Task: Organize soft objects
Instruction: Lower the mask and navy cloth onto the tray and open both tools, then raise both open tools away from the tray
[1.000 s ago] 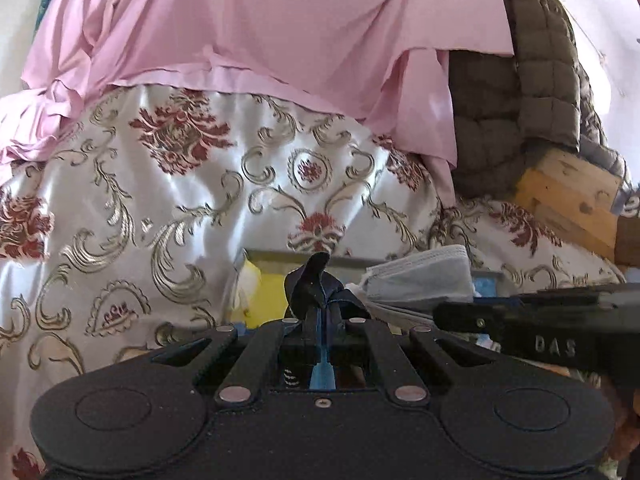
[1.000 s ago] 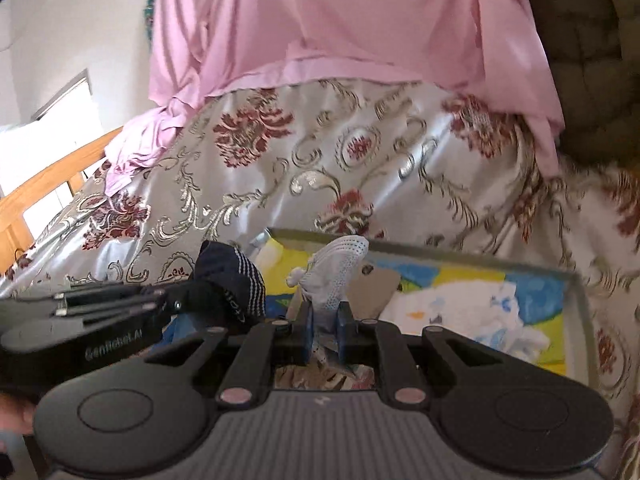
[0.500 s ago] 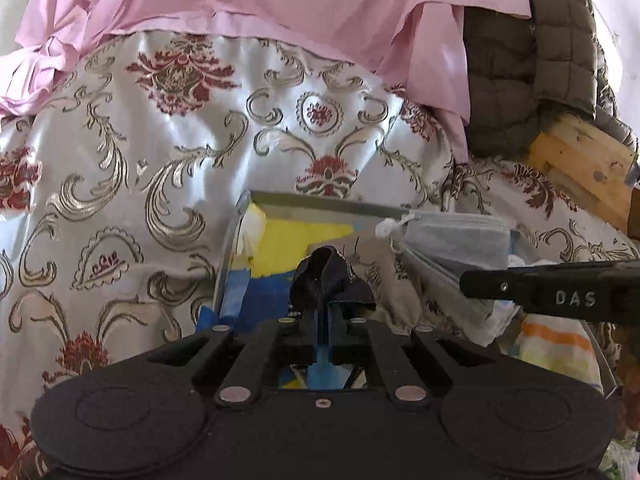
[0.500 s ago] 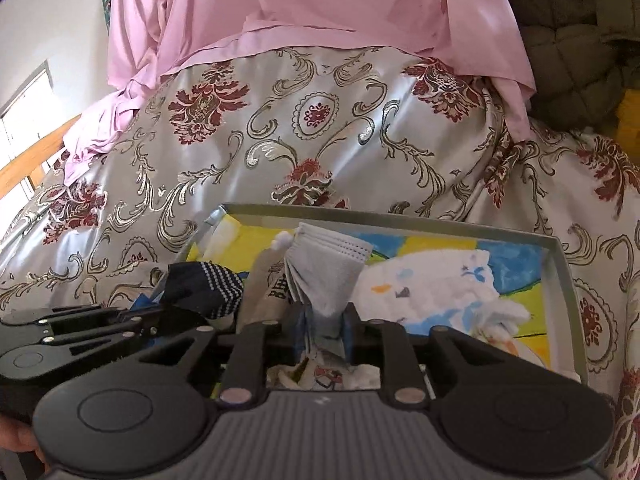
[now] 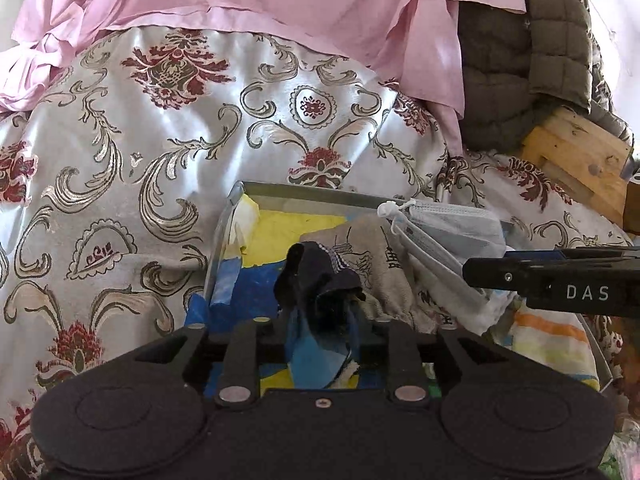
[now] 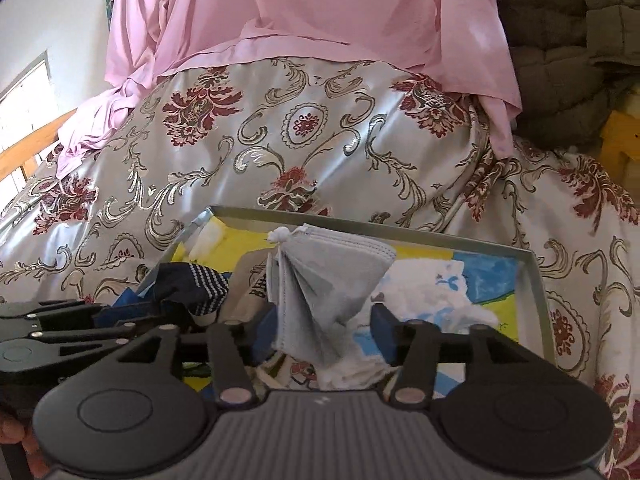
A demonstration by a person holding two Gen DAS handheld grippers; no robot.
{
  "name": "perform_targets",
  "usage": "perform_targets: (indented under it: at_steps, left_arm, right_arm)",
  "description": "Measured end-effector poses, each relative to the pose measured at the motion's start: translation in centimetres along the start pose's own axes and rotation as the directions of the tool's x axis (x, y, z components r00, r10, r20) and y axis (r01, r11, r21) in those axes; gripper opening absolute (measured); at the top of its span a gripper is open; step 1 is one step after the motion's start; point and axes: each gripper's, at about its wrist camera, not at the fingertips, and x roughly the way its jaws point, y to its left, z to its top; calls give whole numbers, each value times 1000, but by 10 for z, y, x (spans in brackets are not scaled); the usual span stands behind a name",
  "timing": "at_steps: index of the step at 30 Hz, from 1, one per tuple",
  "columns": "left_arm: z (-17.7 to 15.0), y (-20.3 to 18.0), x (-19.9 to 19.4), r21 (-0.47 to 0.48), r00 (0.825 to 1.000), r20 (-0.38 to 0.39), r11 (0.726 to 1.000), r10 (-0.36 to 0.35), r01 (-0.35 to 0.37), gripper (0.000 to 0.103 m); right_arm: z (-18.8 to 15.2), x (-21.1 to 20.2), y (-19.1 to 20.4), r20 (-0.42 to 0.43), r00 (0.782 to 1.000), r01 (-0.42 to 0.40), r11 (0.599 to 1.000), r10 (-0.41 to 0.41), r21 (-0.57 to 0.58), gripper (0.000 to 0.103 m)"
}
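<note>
A: Item count, left to right?

B: One left gripper (image 5: pixel 320 320), one navy sock (image 5: pixel 316 276), one beige printed cloth (image 5: pixel 372 256), one grey face mask (image 6: pixel 320 280), one right gripper (image 6: pixel 324 328). All soft items sit over one shallow tray (image 6: pixel 532 280). White crumpled cloth (image 6: pixel 424 296) lies at the tray's right half; the number of pieces there cannot be determined.

A: Finger state?

B: Left gripper: jaws have just been opening, now slightly apart. The navy sock stands between them, bunched; pad contact cannot be confirmed. Right gripper: jaws have just been opening, now well apart. The face mask stands upright in the gap, its pleats fanned, with clearance on both sides.

A: Edges and clearance?

B: The tray's far rim runs straight across both views; its right wall rises near the bedspread (image 5: pixel 160 160). The two grippers sit close side by side, each visible at the edge of the other's view. Open bedspread lies to the left of the tray and beyond it.

A: Materials?

B: Tray: grey rigid rim, yellow-and-blue printed floor. Bedspread: glossy satin, scrolled gold and maroon floral pattern. A pink sheet (image 6: pixel 320 20) is draped behind, smooth and thin. A dark quilted jacket (image 5: pixel 520 80) sits at far right, puffy and stitched in squares.
</note>
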Motion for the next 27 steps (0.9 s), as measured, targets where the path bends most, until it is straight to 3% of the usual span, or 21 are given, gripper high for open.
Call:
perform_targets:
  at_steps: [8,14,27]
  left_arm:
    - [-2,-2,-20,17,999,39,1000,11,-12,54]
    - [-1,-6,-49,45,995,95,998,40,-44,76]
    - [1,-29,-152,43,972,216,994,89,-100,97]
  right_arm:
    - [-7,-16,-4,36,999,9,1000,-9,17,84]
    - [-8,-42,0,95,995,4,1000,-6,23,92]
    - [-8,-154,19,224,974,-27,1000,26,5,103]
